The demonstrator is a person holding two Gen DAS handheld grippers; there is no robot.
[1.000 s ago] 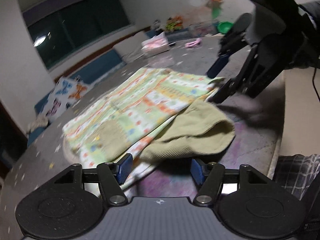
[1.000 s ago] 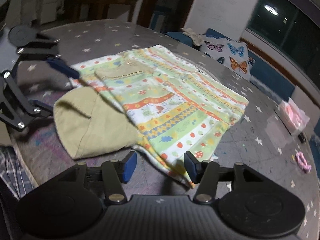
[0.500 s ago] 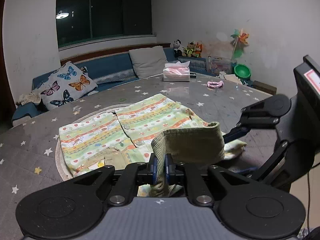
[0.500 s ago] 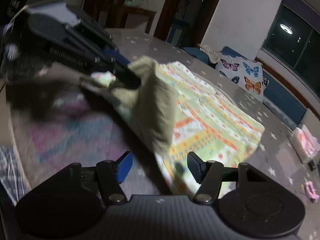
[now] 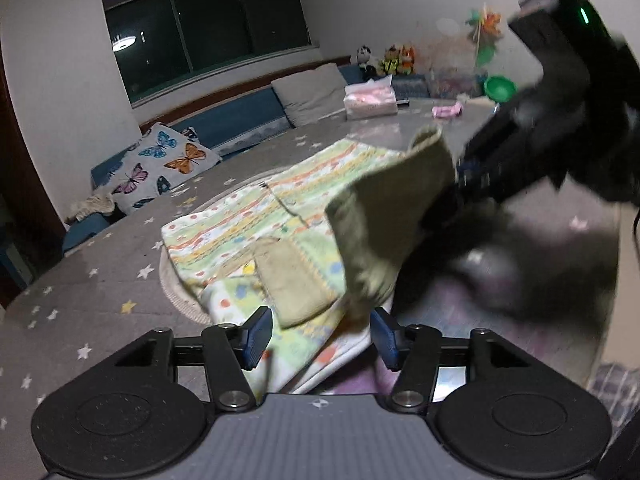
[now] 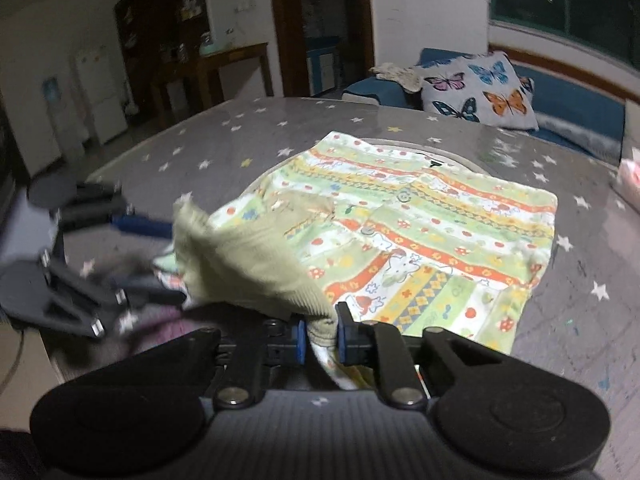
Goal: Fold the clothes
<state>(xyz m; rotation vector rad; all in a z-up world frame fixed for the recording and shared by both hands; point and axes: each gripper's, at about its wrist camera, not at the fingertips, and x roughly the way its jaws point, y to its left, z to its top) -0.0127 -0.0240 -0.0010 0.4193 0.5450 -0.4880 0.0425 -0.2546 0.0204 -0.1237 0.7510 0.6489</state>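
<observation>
Starry grey counter (image 6: 248, 148), sofa (image 5: 240, 120) behind; right tool (image 6: 322, 338) closing, pinching shirt (image 6: 432, 240) hem; left tool (image 5: 320, 334) opening, seemingly released.

A tissue box (image 5: 371, 99) is sitting at the bench's (image 5: 100, 276) far edge, a pink scrunchie (image 5: 447, 111) lying near it. Beyond the far edge, a butterfly pillow (image 6: 478, 90) is leaning on the sofa (image 6: 568, 100).

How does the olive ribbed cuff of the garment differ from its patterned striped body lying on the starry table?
The olive ribbed cuff is plain; the patterned striped body is multicoloured with printed figures. The cuff is lifted, pinched in the closing right gripper; the body lies spread flat on the table. Both belong to one garment.
</observation>
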